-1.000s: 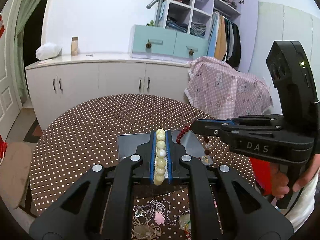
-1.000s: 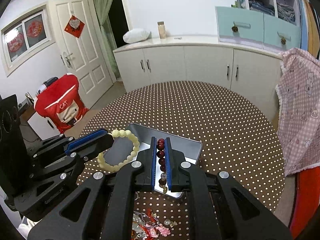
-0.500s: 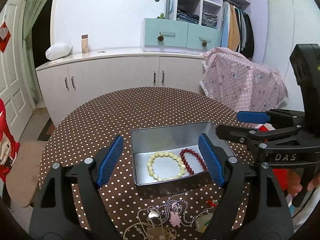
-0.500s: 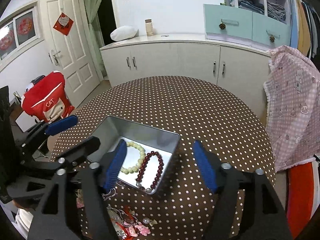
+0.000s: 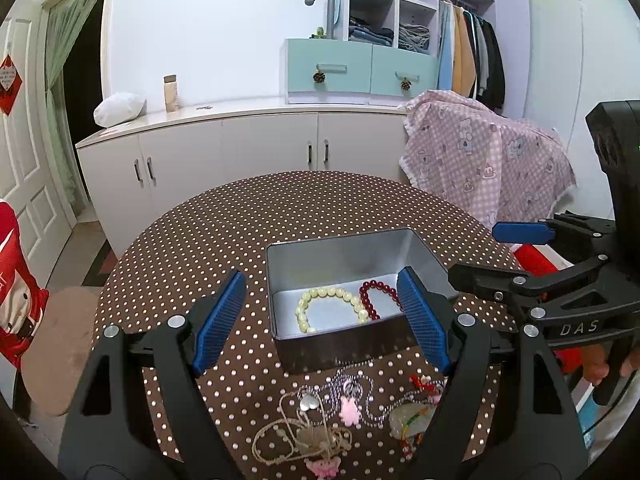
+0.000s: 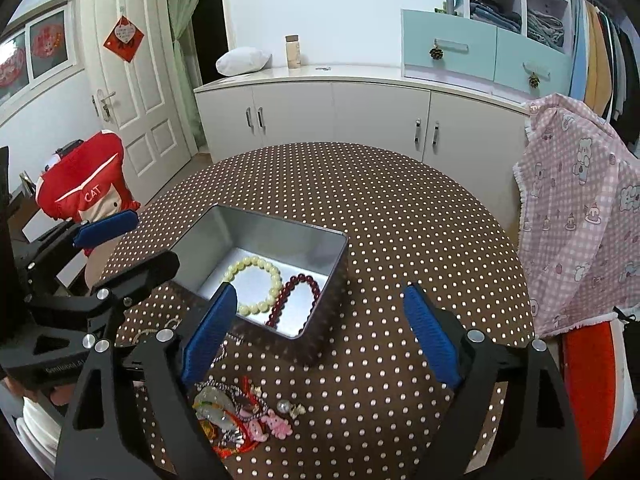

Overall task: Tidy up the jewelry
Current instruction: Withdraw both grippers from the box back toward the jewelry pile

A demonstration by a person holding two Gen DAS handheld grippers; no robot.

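A silver tin box (image 5: pixel 340 252) (image 6: pixel 256 220) stands on the dotted round table. Inside it lie a cream bead bracelet (image 5: pixel 308 304) (image 6: pixel 276 280) and a dark red bead bracelet (image 5: pixel 374 298) (image 6: pixel 296 296), side by side. My left gripper (image 5: pixel 320 320) is open and empty, above the box's near side. My right gripper (image 6: pixel 320 332) is open and empty, over the box's near right corner. A tangle of necklaces and pendants (image 5: pixel 332 416) (image 6: pixel 240 412) lies on the table in front of the box.
The round table (image 5: pixel 240 216) has a brown cloth with white dots. A pink checked cloth (image 5: pixel 480 152) hangs over something at the right. White cabinets (image 5: pixel 240 144) stand behind the table. A red bag (image 6: pixel 84 184) sits at the left.
Both grippers opened and let the cream and red bracelets drop into the tin box. Both grippers then pulled back and up from the box.
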